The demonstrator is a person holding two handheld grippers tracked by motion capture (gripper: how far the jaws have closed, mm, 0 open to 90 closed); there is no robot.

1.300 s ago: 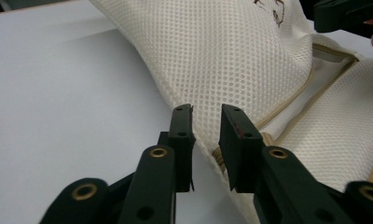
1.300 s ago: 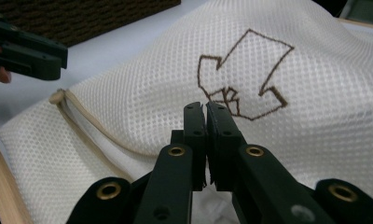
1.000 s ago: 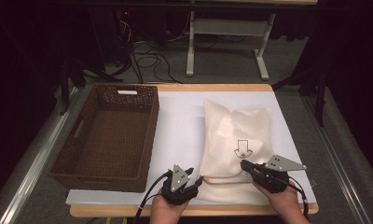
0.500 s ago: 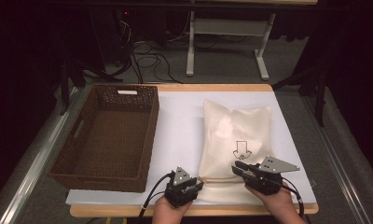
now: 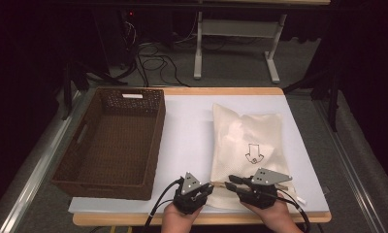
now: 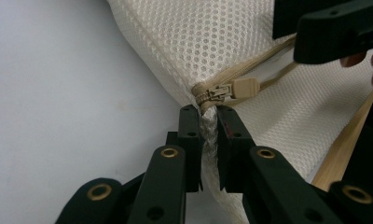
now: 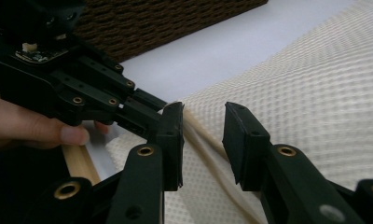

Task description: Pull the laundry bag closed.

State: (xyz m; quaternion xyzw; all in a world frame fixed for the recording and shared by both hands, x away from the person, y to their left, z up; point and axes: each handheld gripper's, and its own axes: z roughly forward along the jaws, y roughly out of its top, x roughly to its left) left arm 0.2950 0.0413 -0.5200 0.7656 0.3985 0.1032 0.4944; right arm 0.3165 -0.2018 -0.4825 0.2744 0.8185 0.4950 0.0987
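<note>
A cream mesh bag (image 5: 248, 141) with a printed arrow lies on the white table top (image 5: 187, 126). My left gripper (image 6: 208, 121) is shut on the bag's near left corner (image 6: 209, 140), just below the tan zipper slider (image 6: 222, 90); its jaws have just been closing on that fabric. My right gripper (image 7: 203, 116) stands open astride the bag's zipper seam (image 7: 198, 135), close beside the left gripper (image 7: 168, 106); its jaws have just been opening and the pads press on nothing. In the high view the left gripper (image 5: 210, 187) and the right gripper (image 5: 232, 180) nearly meet at the bag's front edge.
A dark brown wicker basket (image 5: 155, 141) stands on the left half of the table, its wall close to my left hand (image 5: 180, 221). The table's wooden front edge (image 5: 134, 218) runs just under both hands. Bare white surface lies between basket and bag.
My right gripper has slid left along the bag's near edge toward the left gripper. The left hand has stayed in place at the bag's corner.
</note>
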